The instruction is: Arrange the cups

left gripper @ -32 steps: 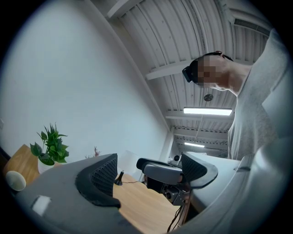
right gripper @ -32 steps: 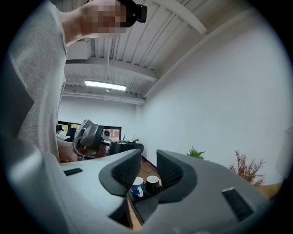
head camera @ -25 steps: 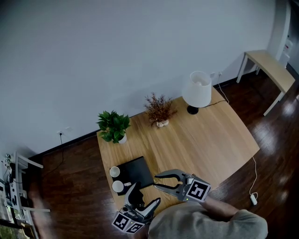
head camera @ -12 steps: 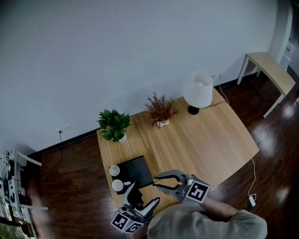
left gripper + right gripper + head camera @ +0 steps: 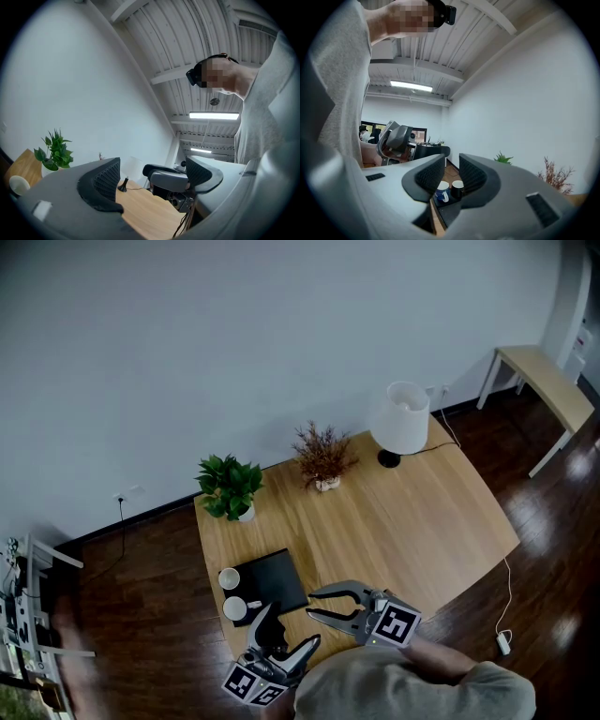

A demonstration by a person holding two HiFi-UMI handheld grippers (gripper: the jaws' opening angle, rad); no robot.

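Observation:
Two cups stand at the left end of a black tray [image 5: 274, 581] on the wooden table [image 5: 403, 521]. In the head view both cups show white rims, the far cup [image 5: 229, 578] and the near cup [image 5: 235, 608]. Through the right gripper view they are a white and blue cup [image 5: 442, 191] and a dark cup [image 5: 457, 188]. My left gripper [image 5: 287, 633] hovers at the table's near edge, open wide and empty [image 5: 154, 176]. My right gripper [image 5: 313, 603] points left toward the tray, apart from the cups. Its jaws leave a narrow gap with nothing in it [image 5: 451, 176].
A green potted plant [image 5: 229, 489], a dried plant in a pot [image 5: 321, 459] and a white lamp [image 5: 399, 420] stand along the table's far side. A cable runs off the right edge to a plug on the floor [image 5: 503, 641]. A small side table [image 5: 544, 381] stands at the far right.

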